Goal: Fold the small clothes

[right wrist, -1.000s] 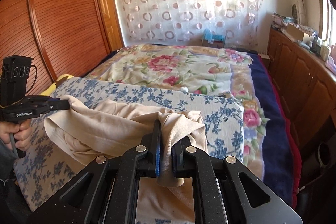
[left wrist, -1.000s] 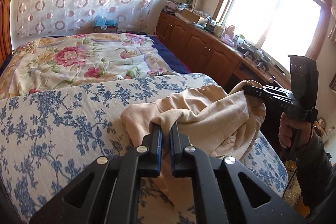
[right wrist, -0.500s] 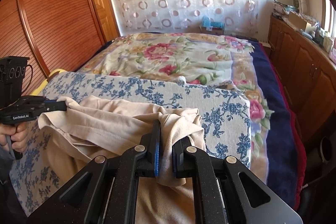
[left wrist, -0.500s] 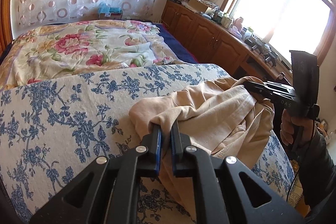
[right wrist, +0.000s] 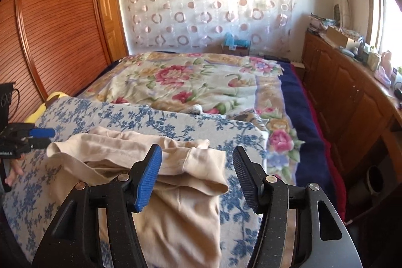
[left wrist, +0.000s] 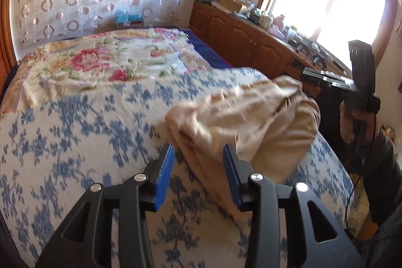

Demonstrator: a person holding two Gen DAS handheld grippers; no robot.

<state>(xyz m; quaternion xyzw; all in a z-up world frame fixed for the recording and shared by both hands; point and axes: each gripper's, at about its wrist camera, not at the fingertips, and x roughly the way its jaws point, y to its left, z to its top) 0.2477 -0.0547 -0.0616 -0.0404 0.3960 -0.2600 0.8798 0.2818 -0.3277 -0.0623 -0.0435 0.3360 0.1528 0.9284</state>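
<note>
garment, beige, lies bunched in a rough fold on the blue floral cover, near the cover's front edge. left gripper has its jaws spread, nothing pinched, cloth just ahead of it. right gripper is spread wide too, hovering over the garment's folded end. looks like one fold is laid down and let go. next move probably needs a fresh pinch on an edge to fold it over again.
</note>
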